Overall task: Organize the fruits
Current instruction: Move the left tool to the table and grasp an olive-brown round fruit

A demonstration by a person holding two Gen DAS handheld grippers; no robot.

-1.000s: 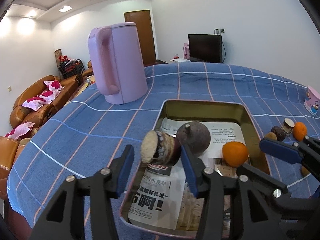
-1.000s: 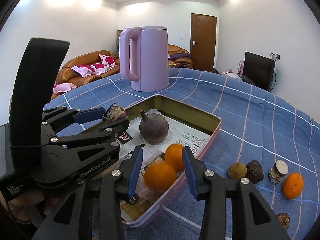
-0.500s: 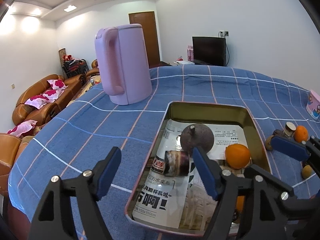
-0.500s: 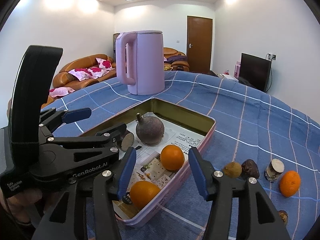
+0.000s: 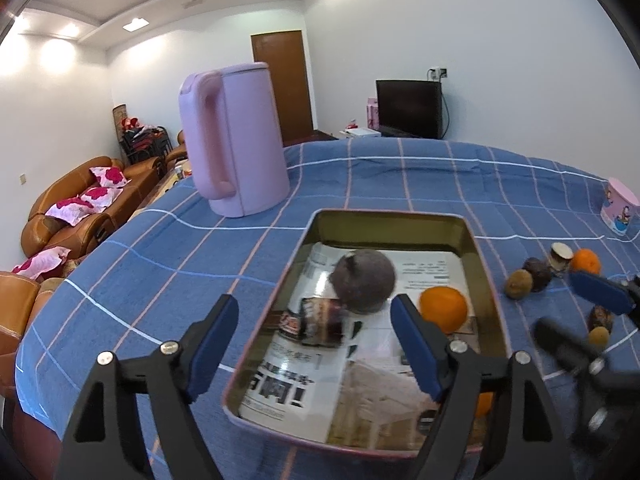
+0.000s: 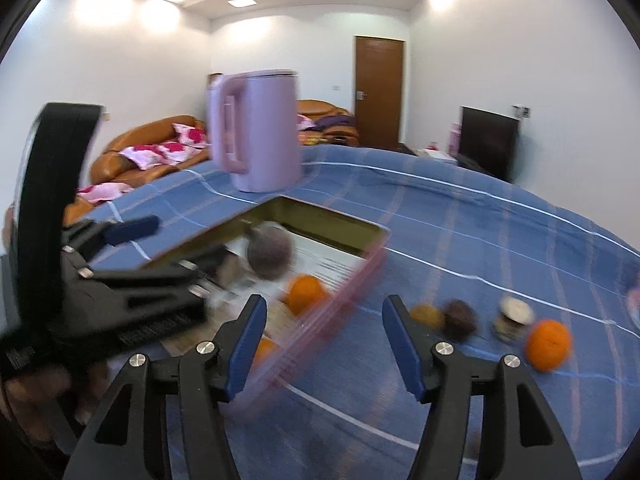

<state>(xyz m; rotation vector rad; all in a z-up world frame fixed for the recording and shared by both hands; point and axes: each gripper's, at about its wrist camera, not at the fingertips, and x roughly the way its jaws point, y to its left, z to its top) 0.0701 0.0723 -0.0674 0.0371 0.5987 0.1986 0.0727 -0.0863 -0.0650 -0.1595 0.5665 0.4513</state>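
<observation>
Both our grippers opening, empty, over the tray (image 5: pixel 486 276).
Next, we judge, our right gripper (image 6: pixel 324 344) must reach the loose orange (image 6: pixel 547 345); left gripper (image 5: pixel 314 346) clears off.

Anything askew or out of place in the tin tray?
Nothing damaged or spilled. One oddity: the short brown cut piece lies tipped on its side on the paper lining, against the dark round fruit. The tray sits flat.

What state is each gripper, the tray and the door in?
left gripper: jaws opening, nothing between the pads
right gripper: jaws opening, empty
tray: lidless, paper-lined, fruit inside
door: shut
</observation>
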